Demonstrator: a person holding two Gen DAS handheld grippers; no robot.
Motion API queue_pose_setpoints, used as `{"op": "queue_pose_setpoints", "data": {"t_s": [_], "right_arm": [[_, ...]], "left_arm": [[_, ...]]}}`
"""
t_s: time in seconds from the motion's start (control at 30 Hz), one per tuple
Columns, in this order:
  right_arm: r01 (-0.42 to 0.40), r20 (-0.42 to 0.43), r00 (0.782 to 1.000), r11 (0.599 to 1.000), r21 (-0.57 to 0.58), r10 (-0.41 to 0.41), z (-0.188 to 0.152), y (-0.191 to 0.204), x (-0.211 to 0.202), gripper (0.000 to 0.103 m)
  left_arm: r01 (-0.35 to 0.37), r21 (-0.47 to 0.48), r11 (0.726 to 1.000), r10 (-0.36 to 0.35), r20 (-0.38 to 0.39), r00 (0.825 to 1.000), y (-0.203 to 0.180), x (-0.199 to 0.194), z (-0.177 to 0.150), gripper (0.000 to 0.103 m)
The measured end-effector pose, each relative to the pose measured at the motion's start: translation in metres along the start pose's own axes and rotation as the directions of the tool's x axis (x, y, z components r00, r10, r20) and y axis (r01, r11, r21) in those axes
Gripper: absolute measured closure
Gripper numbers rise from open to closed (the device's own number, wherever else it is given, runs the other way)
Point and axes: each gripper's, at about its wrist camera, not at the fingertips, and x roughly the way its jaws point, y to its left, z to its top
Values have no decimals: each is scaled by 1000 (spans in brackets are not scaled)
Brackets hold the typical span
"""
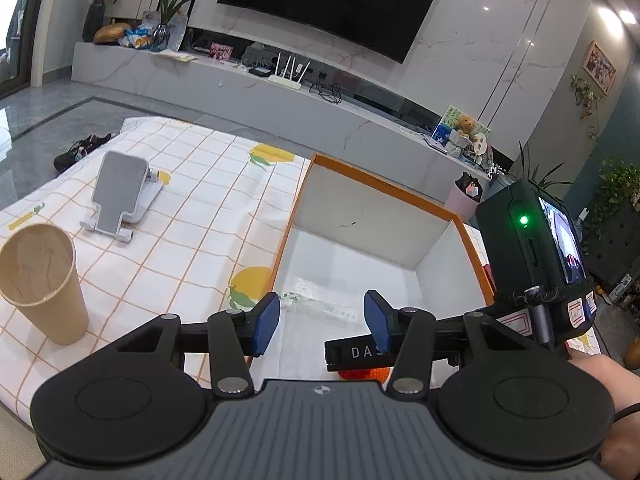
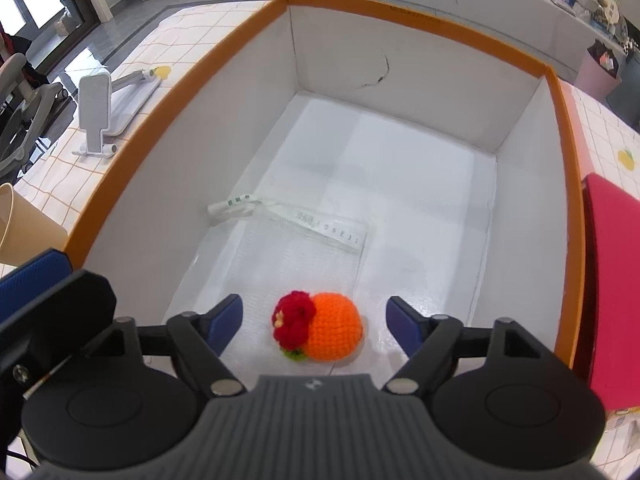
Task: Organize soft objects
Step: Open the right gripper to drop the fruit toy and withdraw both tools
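Note:
A crocheted orange ball with a red flower (image 2: 334, 328) lies on the floor of the white box with an orange rim (image 2: 224, 52), near its front wall. My right gripper (image 2: 316, 322) hangs over it, open, one blue pad on each side of the ball and neither touching it. In the left wrist view only a sliver of the ball (image 1: 366, 374) shows under the right gripper's finger. My left gripper (image 1: 322, 318) is open above the box's near left edge with nothing between its pads. A clear plastic bag with a printed label (image 2: 316, 236) lies flat in the box.
The box stands on a table with a checked, lemon-print cloth (image 1: 192, 208). Left of it are a brown paper cup (image 1: 44, 280) and a grey phone stand (image 1: 120, 196). A pink-red flat object (image 2: 612, 280) lies right of the box. A TV counter runs behind.

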Motion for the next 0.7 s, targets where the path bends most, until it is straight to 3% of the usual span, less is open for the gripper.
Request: {"op": "queue_pose_setpoints", "data": {"t_s": [0.07, 0.17, 0.23, 0.47, 0.7], "right_arm": [[-10, 19, 1000, 1000, -28, 11, 0, 2, -3, 12], [-4, 77, 997, 995, -102, 12, 0, 9, -14, 12], [-10, 114, 993, 994, -111, 23, 1, 11, -24, 3], [-10, 222, 975, 994, -112, 35, -12, 13, -67, 3], [-52, 312, 948, 998, -28, 58, -47, -19, -133, 3]], "left_arm": [[32, -9, 999, -32, 11, 999, 2, -4, 2, 44], [112, -35, 993, -111, 33, 993, 2, -14, 6, 44], [98, -14, 995, -97, 67, 993, -3, -24, 7, 42], [91, 32, 995, -94, 130, 987, -21, -50, 10, 39], [152, 80, 985, -162, 140, 977, -59, -83, 12, 35]]}}
